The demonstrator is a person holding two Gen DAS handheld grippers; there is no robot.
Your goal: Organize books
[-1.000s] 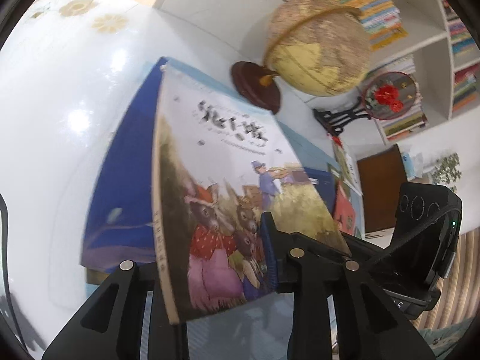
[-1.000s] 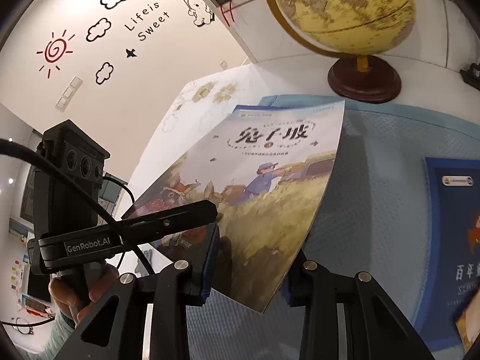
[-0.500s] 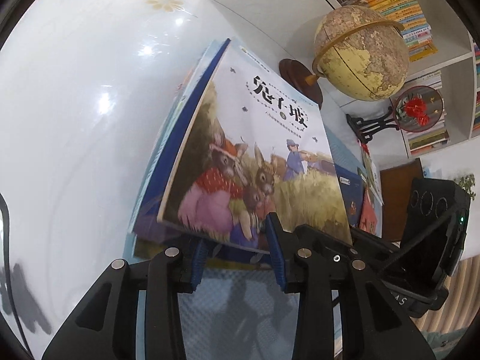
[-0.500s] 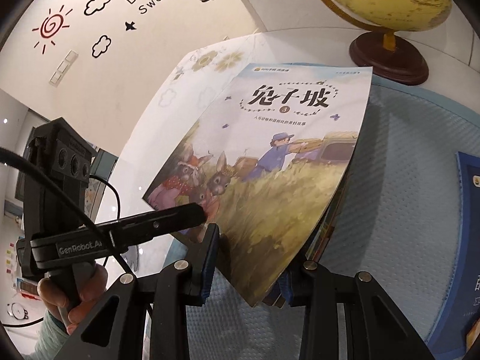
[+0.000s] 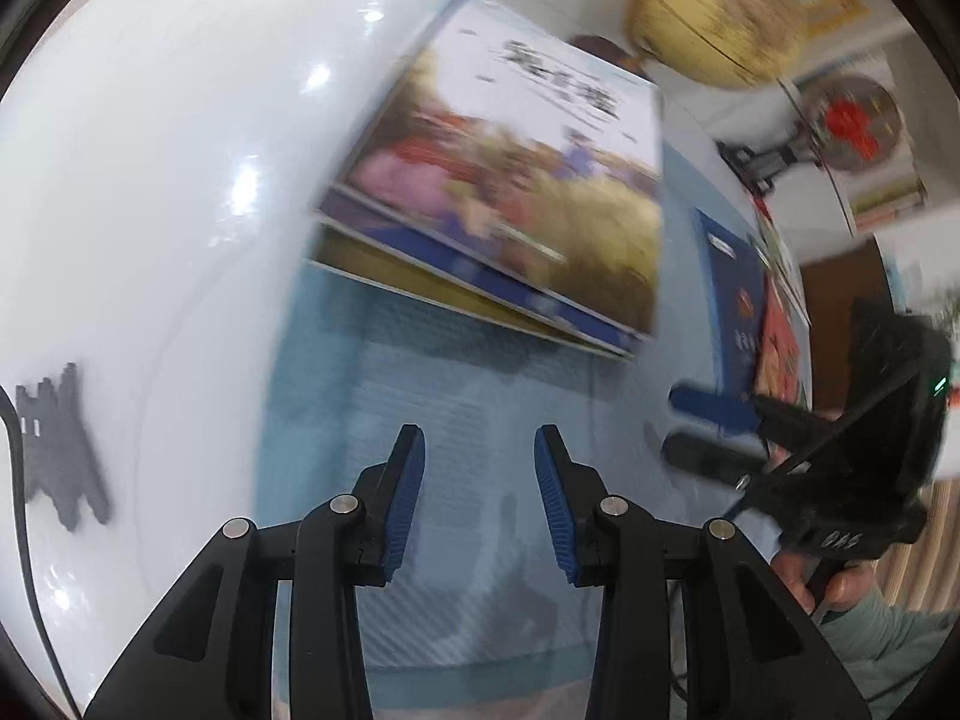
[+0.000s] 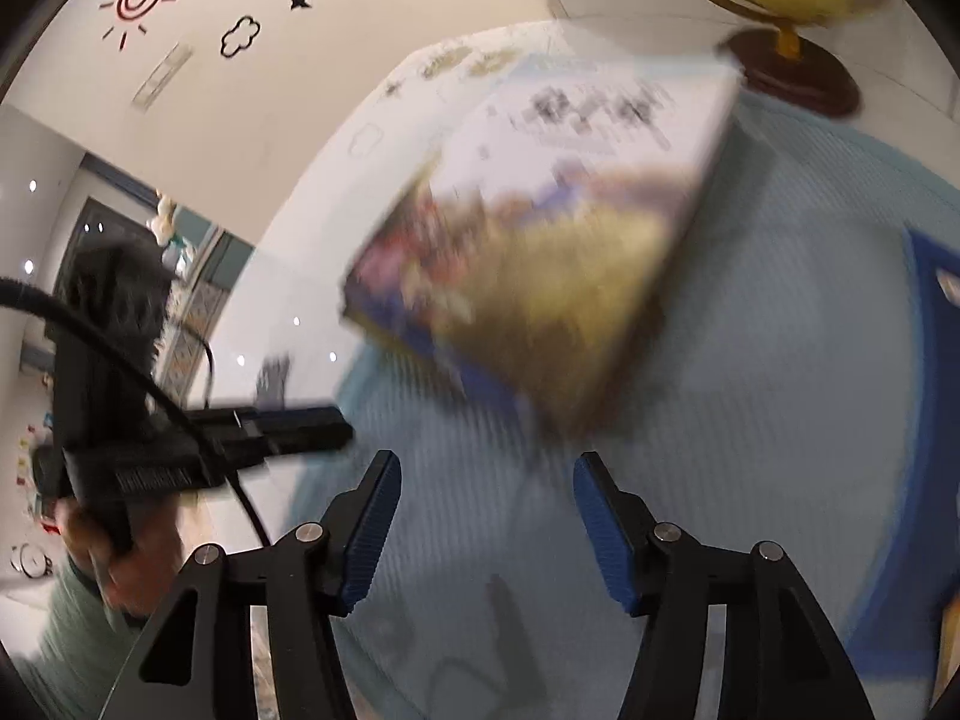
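**Picture book rests on the stack, both tools spread**

The picture book with the rabbits on its pale cover (image 5: pixel 516 180) (image 6: pixel 540 252) lies on top of a small stack of thin books (image 5: pixel 456 282), which sits on the light blue ribbed mat (image 5: pixel 468 420) over the glossy white bench (image 5: pixel 150 180). The left tool (image 5: pixel 479 492) is spread, nothing between its blue pads, apart from the stack. The right tool (image 6: pixel 485 525) is likewise spread and bare. A yellow globe on a dark wooden base (image 6: pixel 786 24) stands behind the stack. Both views are blurred.
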